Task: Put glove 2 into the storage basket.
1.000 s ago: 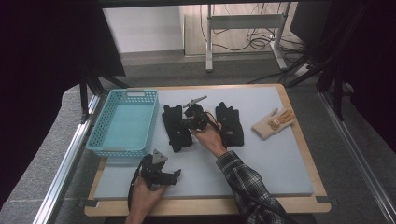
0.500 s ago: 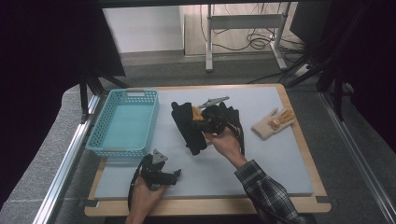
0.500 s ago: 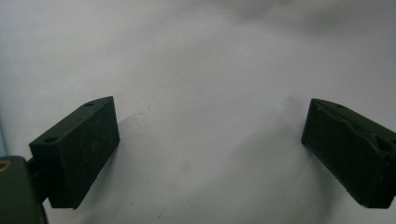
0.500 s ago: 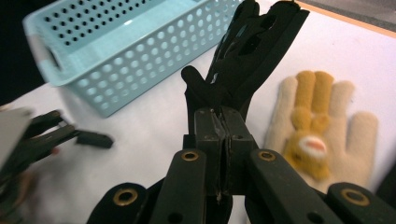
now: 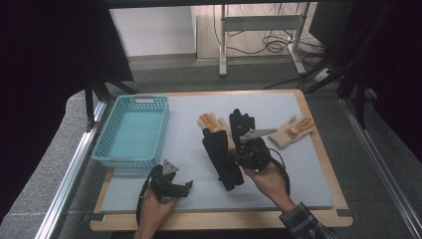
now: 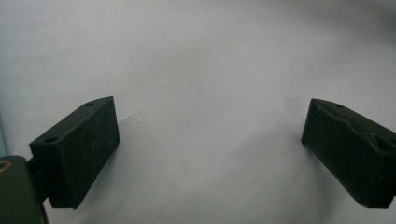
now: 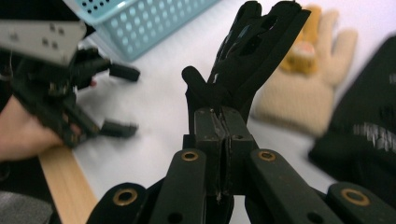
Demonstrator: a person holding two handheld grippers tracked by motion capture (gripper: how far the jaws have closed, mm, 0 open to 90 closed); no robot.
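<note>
My right gripper (image 5: 233, 155) is shut on a black glove (image 5: 221, 162) and holds it just above the pale mat (image 5: 298, 189), right of centre. In the right gripper view the jaws pinch the cuff of the black glove (image 7: 252, 51), which hangs away from my right gripper (image 7: 220, 128). A beige glove (image 5: 213, 123) lies behind it, next to a second black glove (image 5: 242, 121). My left gripper (image 5: 174, 185) rests low near the front edge, open. In the left gripper view my left gripper (image 6: 210, 144) has only bare mat between its jaws.
A teal plastic basket (image 5: 134, 130) stands at the left of the mat. Another beige glove (image 5: 291, 130) lies toward the right edge. A wooden board (image 5: 219, 221) frames the mat. Black curtains and metal rails flank the table.
My right gripper has carried the black glove to the right and toward the near edge, lifting it and uncovering a beige glove. The left gripper has stayed put.
</note>
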